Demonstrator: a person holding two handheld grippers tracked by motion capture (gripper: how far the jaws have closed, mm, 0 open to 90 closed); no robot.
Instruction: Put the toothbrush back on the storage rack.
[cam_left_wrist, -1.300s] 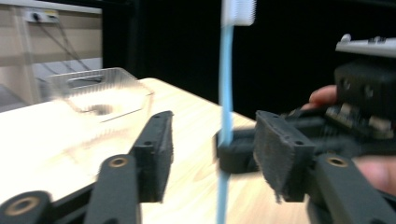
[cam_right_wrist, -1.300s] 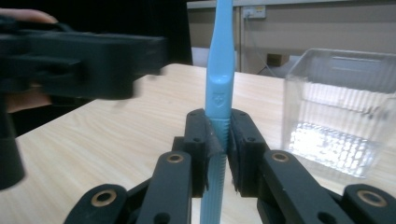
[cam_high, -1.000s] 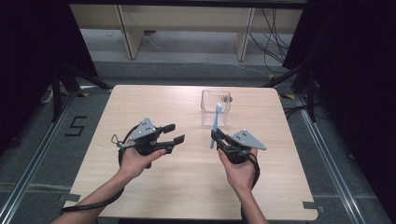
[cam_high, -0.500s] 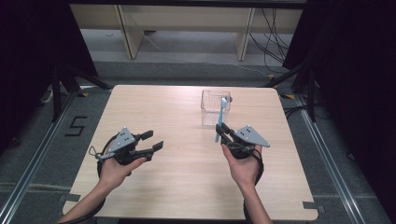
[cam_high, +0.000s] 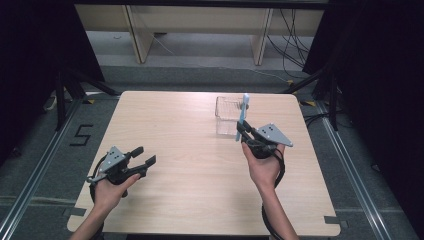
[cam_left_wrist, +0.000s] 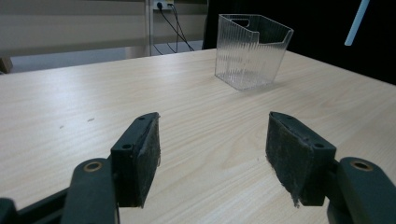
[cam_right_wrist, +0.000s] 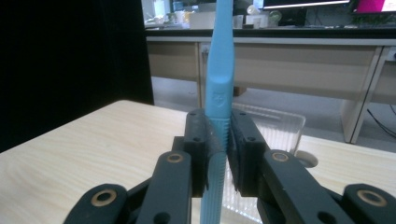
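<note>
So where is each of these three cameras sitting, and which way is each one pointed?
High view: above the person's side, looking forward and down on the table; both forearms, left gripper, right gripper.
Left gripper view: rides the left gripper, low over the wood, facing the clear bin; its open jaws show.
Right gripper view: rides the right gripper, facing the bin; jaws clamp the blue toothbrush.
All three show the bin and the toothbrush.

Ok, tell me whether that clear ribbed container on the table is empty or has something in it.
Empty. The clear container stands upright on the table with nothing visible through its walls; the blue toothbrush is outside it, clamped in the right gripper.
</note>
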